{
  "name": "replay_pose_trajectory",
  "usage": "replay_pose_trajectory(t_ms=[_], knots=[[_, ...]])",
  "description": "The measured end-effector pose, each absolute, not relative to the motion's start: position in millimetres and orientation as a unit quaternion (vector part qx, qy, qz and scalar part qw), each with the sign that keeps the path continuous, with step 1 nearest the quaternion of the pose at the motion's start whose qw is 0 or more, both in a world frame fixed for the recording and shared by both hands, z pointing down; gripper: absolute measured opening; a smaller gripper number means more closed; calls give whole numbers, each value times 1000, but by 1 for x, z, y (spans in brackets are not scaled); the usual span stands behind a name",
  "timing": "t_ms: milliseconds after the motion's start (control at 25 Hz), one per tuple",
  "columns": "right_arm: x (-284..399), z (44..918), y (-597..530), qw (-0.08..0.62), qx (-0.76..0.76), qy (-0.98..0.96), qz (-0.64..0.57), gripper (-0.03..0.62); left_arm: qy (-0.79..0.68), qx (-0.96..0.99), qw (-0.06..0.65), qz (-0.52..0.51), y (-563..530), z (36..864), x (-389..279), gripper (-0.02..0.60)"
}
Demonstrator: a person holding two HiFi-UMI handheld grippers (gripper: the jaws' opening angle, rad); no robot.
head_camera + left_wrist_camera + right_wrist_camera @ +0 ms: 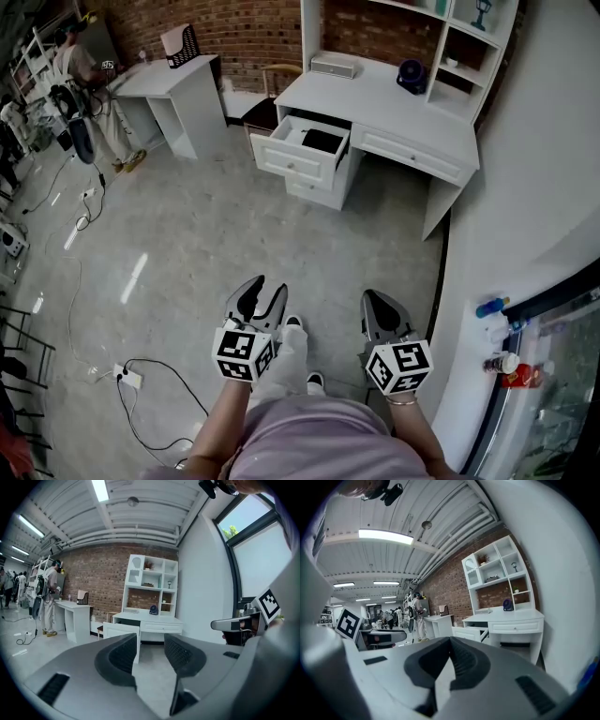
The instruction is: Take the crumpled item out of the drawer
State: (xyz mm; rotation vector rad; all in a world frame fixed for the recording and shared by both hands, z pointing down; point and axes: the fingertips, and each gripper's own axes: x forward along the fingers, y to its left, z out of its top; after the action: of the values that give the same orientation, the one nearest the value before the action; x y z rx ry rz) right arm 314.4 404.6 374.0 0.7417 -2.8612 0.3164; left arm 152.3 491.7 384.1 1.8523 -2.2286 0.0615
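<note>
We are judging the black crumpled item (323,141) in the open white drawer (292,156) soft and light (pinch a raised fold), left gripper (263,292) parted, right gripper (379,302) closed, both empty.

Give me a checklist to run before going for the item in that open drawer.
1. Drawer open: ok.
2. Dark item lying in it: ok; whether it is crumpled: cannot tell.
3. Left gripper jaws apart and empty: ok.
4. Right gripper open: not ok, jaws together with nothing between them.
5. Drawer within reach: not ok, a stretch of floor lies between the grippers and the desk.
</note>
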Motion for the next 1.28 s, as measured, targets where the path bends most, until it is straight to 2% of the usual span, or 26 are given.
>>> replay_pose_trajectory(t_ms=[280, 960, 1280], knots=[[276, 377, 357, 93, 250, -958, 101, 3, -763, 634, 124, 13, 441, 391, 107, 176], [134, 372, 205, 104, 283, -949, 98, 3, -752, 649, 115, 13, 281, 377, -54, 179], [91, 376, 161, 112, 296, -943, 101, 3, -747, 654, 120, 10, 231, 380, -102, 179]])
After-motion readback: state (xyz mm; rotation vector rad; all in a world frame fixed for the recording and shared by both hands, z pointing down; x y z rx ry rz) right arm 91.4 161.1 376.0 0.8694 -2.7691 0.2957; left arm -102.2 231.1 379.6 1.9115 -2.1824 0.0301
